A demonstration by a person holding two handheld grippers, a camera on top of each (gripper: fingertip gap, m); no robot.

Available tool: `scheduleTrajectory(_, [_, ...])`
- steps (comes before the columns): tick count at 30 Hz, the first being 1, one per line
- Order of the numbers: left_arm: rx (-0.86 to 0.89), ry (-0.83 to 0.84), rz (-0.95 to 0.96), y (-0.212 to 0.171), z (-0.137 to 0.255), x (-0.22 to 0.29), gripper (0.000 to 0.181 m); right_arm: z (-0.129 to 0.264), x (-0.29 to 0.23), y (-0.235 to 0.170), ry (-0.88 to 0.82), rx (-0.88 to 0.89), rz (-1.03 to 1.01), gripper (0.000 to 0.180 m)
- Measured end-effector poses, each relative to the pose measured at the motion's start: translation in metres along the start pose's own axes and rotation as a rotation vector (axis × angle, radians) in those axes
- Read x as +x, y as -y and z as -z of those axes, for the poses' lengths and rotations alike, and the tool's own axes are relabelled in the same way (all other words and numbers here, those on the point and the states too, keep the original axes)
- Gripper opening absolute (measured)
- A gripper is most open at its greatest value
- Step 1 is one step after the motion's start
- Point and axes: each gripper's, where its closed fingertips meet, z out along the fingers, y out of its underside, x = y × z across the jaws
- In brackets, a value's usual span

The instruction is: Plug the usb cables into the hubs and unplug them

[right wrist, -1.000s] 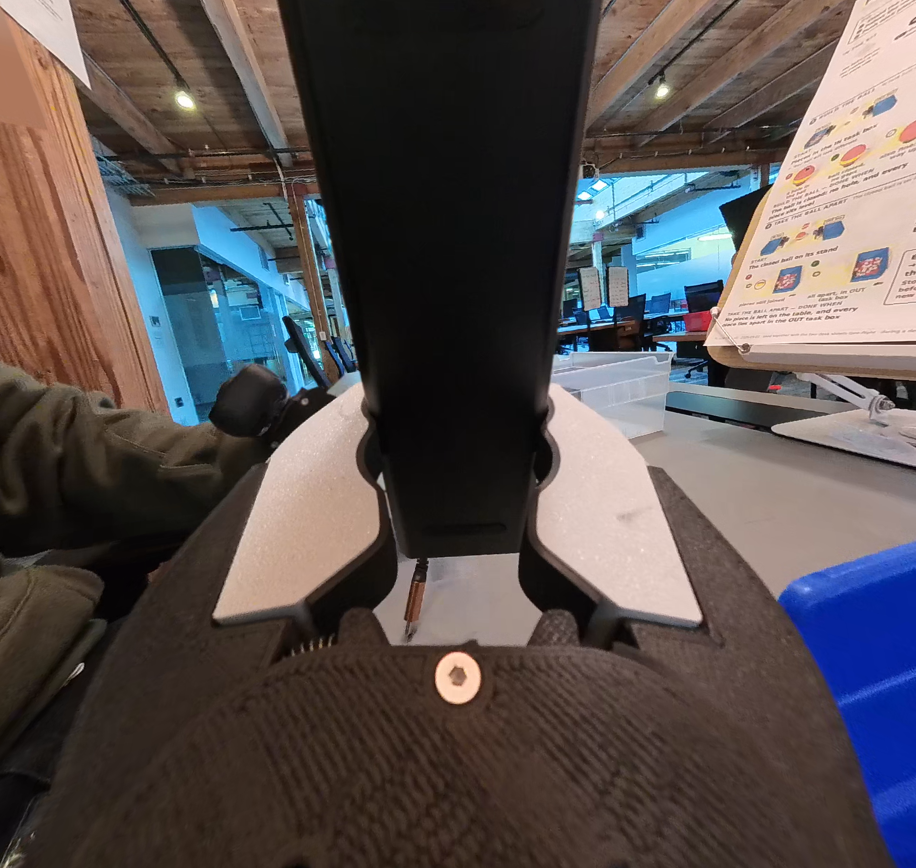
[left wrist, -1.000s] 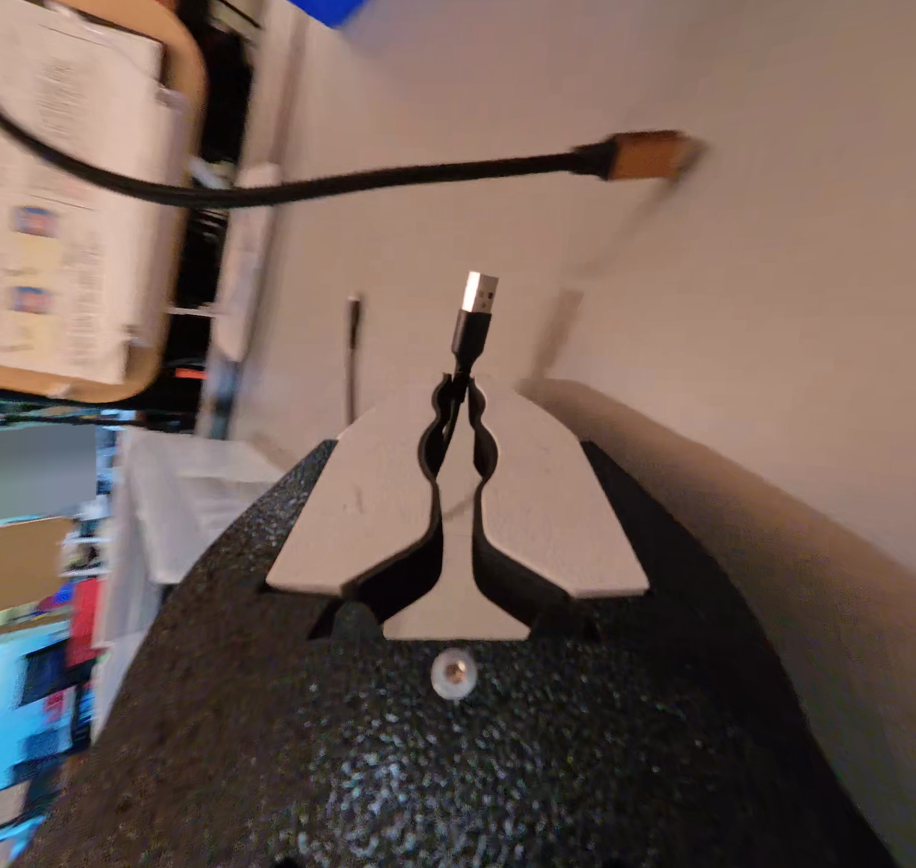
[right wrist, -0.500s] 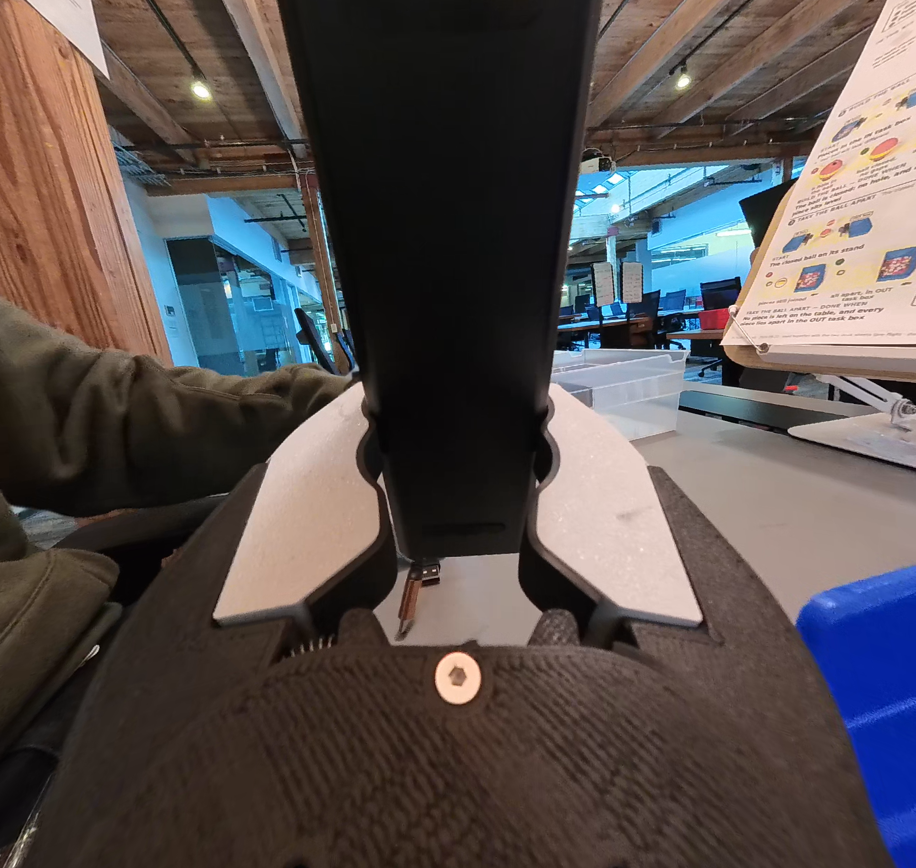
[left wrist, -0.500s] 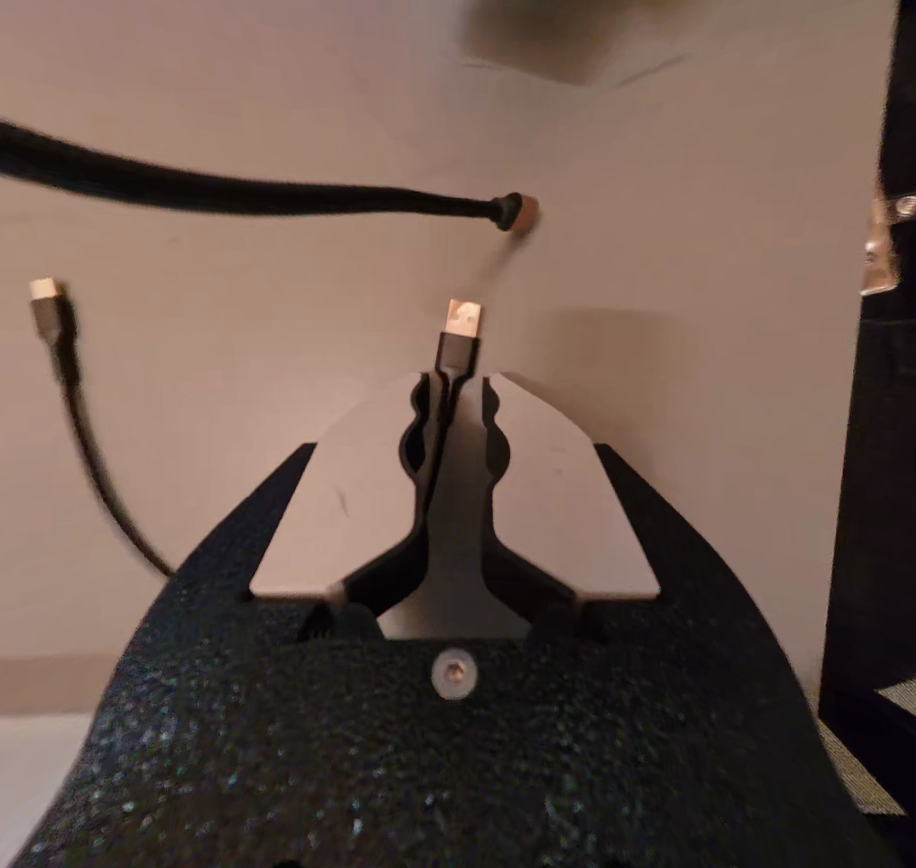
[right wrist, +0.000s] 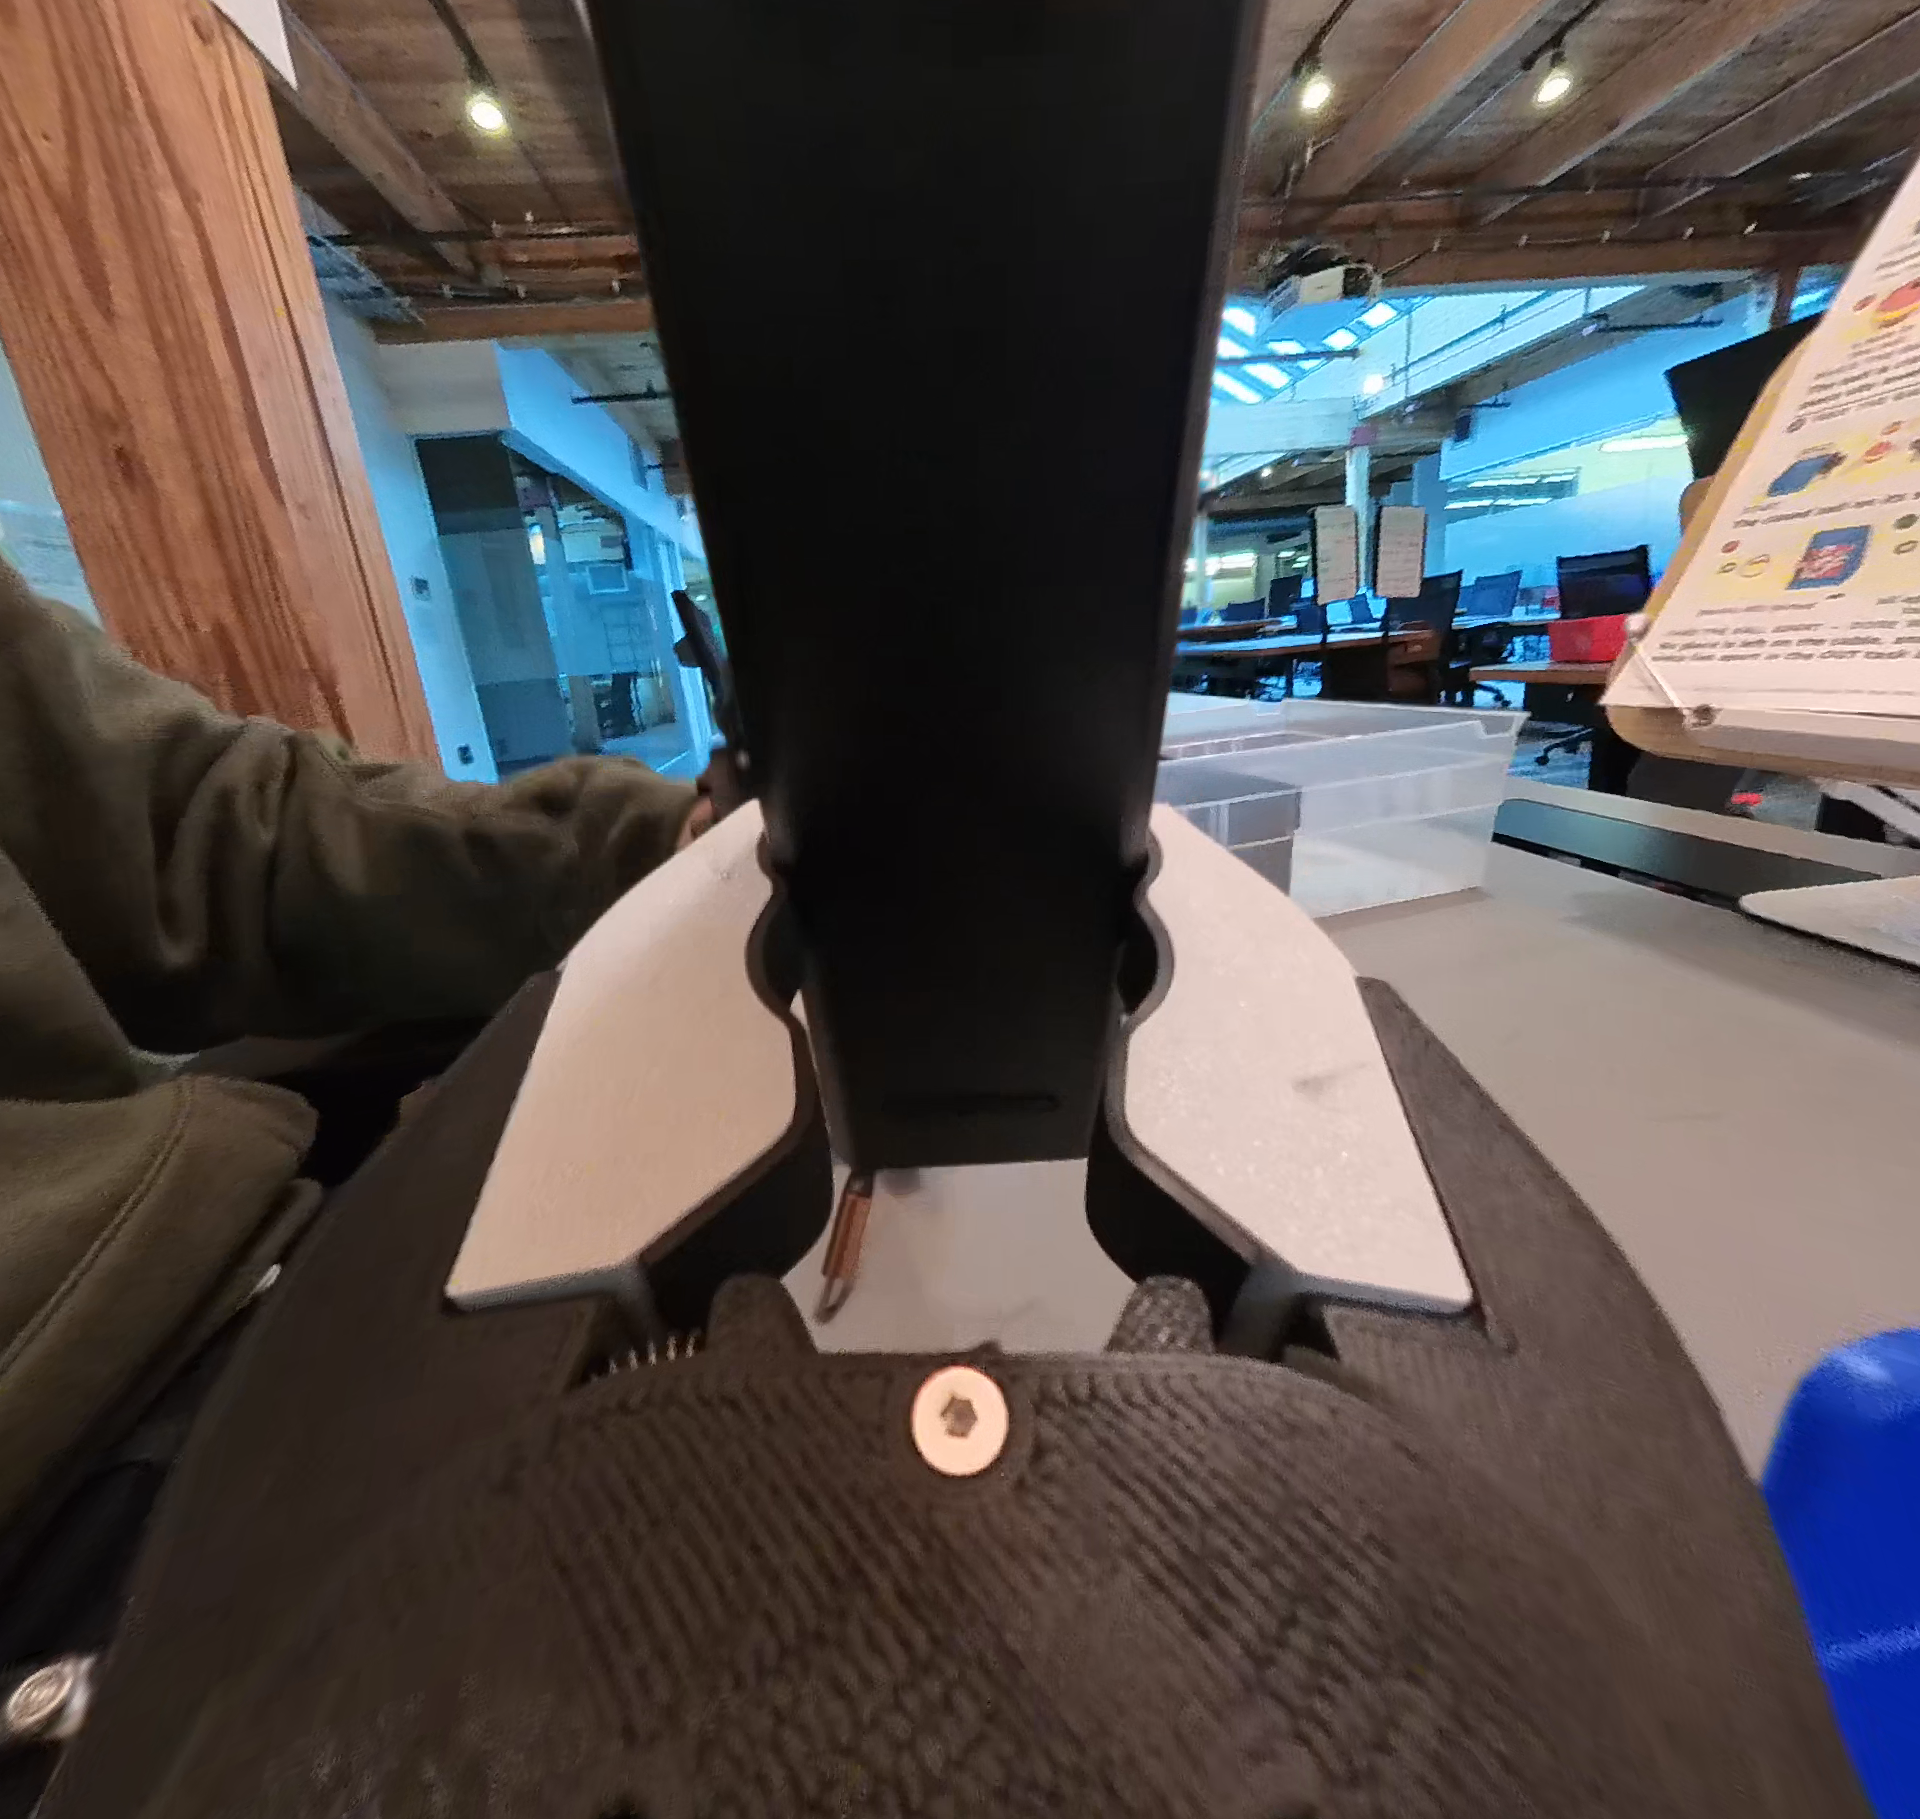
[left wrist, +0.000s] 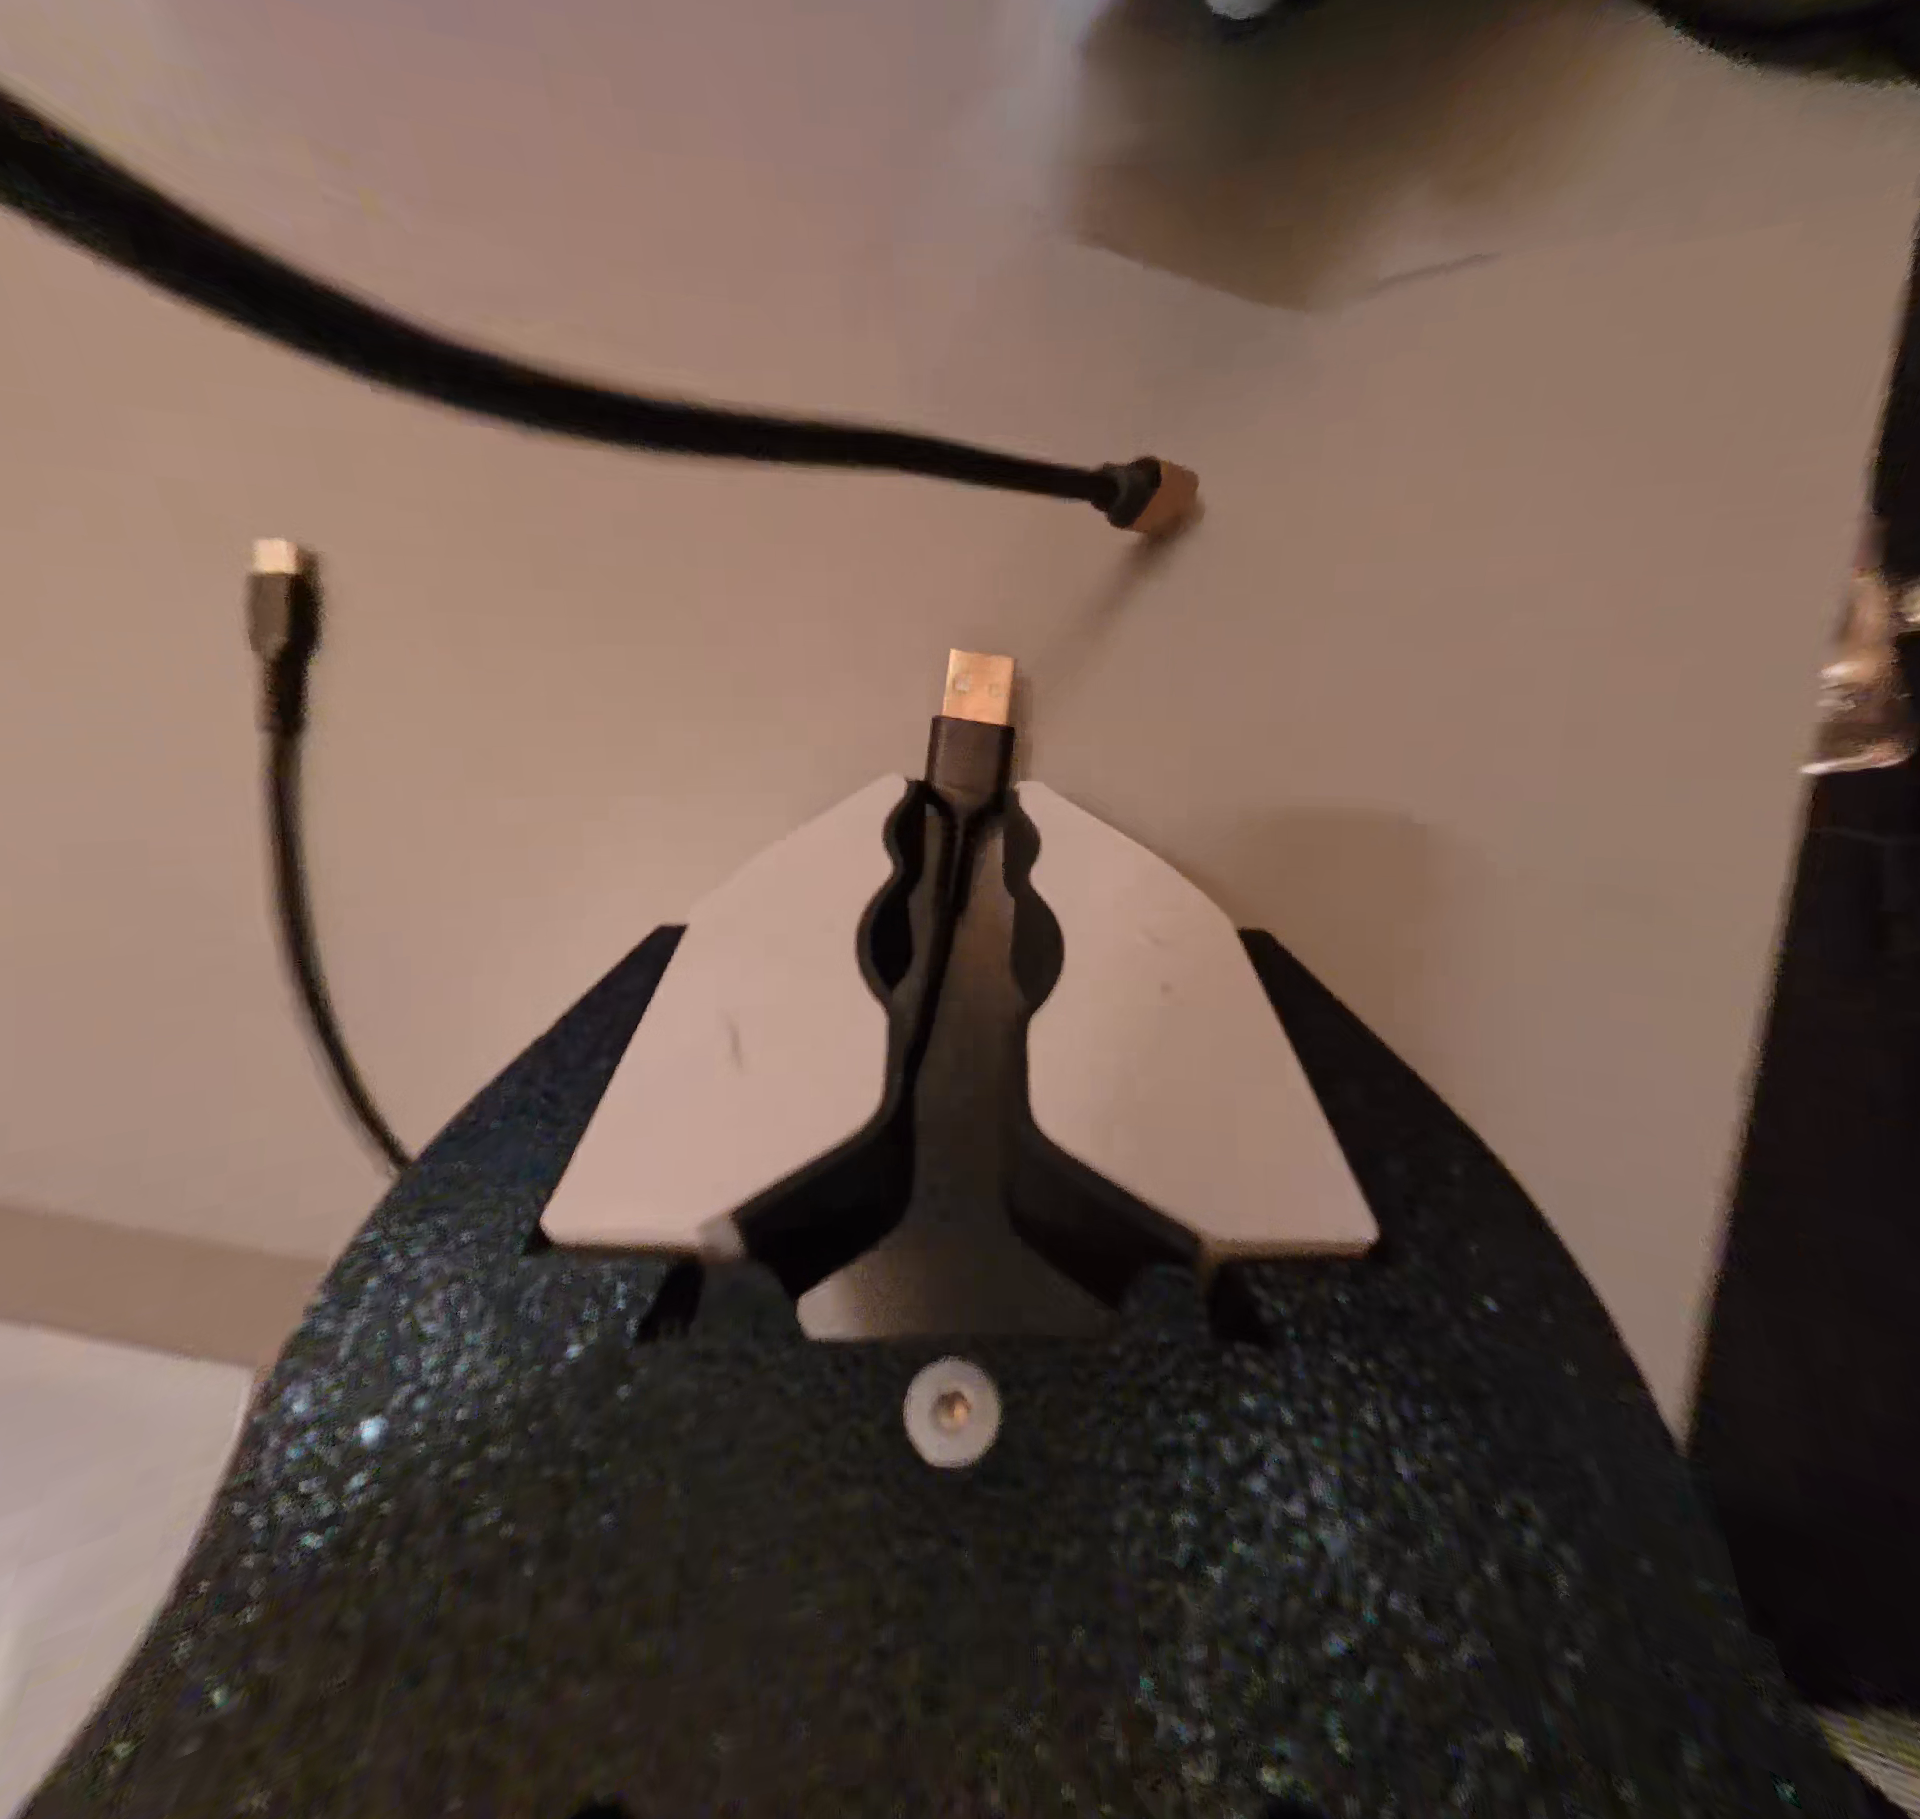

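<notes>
My left gripper [left wrist: 961, 803] is shut on a thin black USB cable just behind its plug [left wrist: 975, 725], whose metal tip points forward over the grey table. A thicker black cable with a gold plug [left wrist: 1148, 502] lies across the table ahead. Another thin cable with a small plug [left wrist: 275, 616] lies at the left. My right gripper [right wrist: 956, 896] is shut on a tall black hub [right wrist: 935, 419], held upright between its jaws. A copper-coloured plug [right wrist: 850, 1239] shows under the hub's lower end. The hub's ports are hidden.
A dark upright object [left wrist: 1829, 938] stands at the right edge of the left wrist view. In the right wrist view, a person's green sleeve [right wrist: 260, 886] is at the left, a clear plastic bin [right wrist: 1351, 793] behind, an instruction board [right wrist: 1797, 522] at the right, a blue object [right wrist: 1849, 1561] at the lower right. Spacing between my two grippers at the tips: around 15 cm.
My left gripper swung round with the USB plug, from a tilted view of the table to facing down at it, then moved closer. My right gripper held the hub and shifted slightly.
</notes>
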Motion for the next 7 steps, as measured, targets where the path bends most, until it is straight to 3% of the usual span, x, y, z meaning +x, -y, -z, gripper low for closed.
scheduleTrajectory(1, [-0.006, 0.004, 0.016, 0.005, 0.011, 0.003, 0.013, 0.0, -0.002, -0.002, 0.008, -0.015, 0.005, 0.061])
scheduleTrajectory(7, [-0.009, -0.013, -0.003, 0.05, 0.088, 0.022, 0.013, 0.001, -0.008, -0.011, 0.04, -0.119, 0.042, 0.061])
